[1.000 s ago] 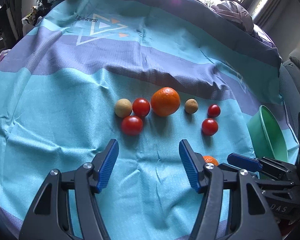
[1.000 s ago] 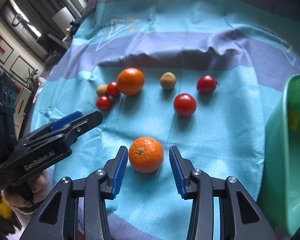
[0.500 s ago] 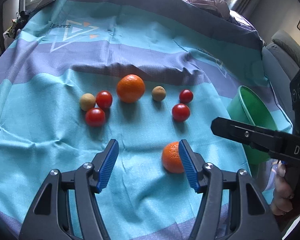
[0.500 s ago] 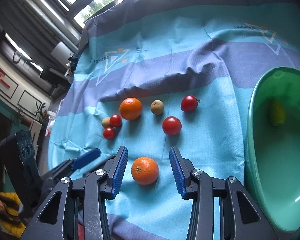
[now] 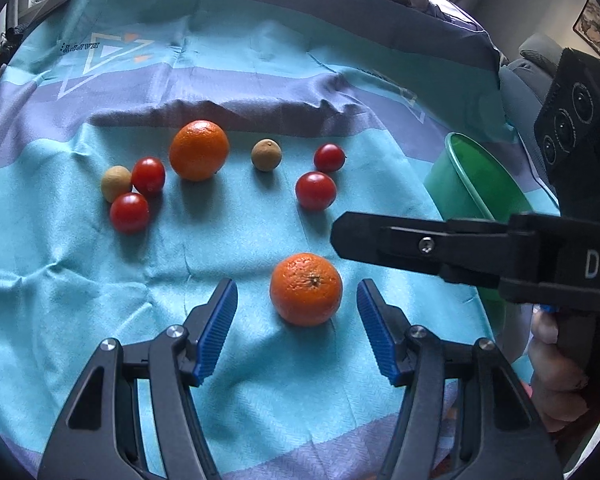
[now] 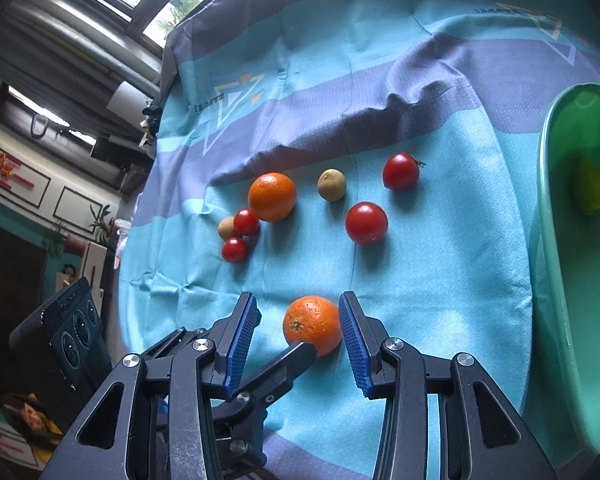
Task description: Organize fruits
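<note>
The near orange [image 5: 306, 289] sits on the cloth [image 5: 80, 300] between the spread pads of the left gripper [image 5: 296, 334], closer to the right pad, touching neither. In the right wrist view the same orange [image 6: 312, 330] lies between the fingers of the right gripper [image 6: 298, 346], which stand wide apart and hold nothing; the right pad [image 6: 350, 336] is just beside the peel, though contact can't be told, and a black finger of the left gripper crosses in front at 7 o'clock of the fruit. Both tongs are wide open and empty.

Out from the orange: at 12 o'clock, a tomato [image 5: 315, 191], then another [image 5: 329, 157] beyond it. At 11 o'clock, a small brown fruit [image 5: 266, 155], and further left the far orange [image 5: 199, 150]. At 10 o'clock, a tight cluster: two tomatoes [image 5: 148, 176] [image 5: 129, 212] and a pale brown fruit [image 5: 116, 183], all touching or nearly so.

At 2 o'clock, the green basin [image 5: 476, 178] rests at the cloth's edge, partly behind the right gripper's finger. The right wrist view shows a yellow-green fruit [image 6: 590, 192] inside the basin [image 6: 548, 240].
</note>
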### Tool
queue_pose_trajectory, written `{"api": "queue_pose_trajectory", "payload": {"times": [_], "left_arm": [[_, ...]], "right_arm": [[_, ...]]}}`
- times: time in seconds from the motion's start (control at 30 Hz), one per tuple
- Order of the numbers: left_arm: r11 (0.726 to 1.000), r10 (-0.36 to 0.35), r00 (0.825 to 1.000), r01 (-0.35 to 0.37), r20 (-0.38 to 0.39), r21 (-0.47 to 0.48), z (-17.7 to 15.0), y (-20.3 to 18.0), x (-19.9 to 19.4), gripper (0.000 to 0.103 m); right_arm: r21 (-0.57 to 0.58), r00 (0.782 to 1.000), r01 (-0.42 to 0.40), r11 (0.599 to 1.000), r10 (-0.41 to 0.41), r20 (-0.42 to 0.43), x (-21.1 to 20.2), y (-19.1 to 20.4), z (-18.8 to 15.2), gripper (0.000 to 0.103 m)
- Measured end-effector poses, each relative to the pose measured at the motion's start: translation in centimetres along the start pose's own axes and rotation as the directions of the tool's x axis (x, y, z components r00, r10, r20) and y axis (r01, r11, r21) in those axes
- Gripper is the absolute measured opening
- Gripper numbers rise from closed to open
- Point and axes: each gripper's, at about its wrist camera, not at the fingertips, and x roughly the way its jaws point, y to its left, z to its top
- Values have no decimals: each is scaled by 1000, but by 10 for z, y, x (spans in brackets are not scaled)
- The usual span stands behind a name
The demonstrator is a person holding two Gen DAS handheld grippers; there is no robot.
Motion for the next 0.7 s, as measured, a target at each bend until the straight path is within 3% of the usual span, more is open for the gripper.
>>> {"api": "queue_pose_trajectory", "payload": {"times": [0.17,0.7], "left_arm": [[999,-26,999,26,-22,-22,-1,0,9,61],[998,-41,999,40,-36,-47,-4,3,21,54]], "right_arm": [[35,998,-41,999,42,-52,18,-5,1,44],[52,993,2,999,5,-121,45,-12,-2,45]]}}
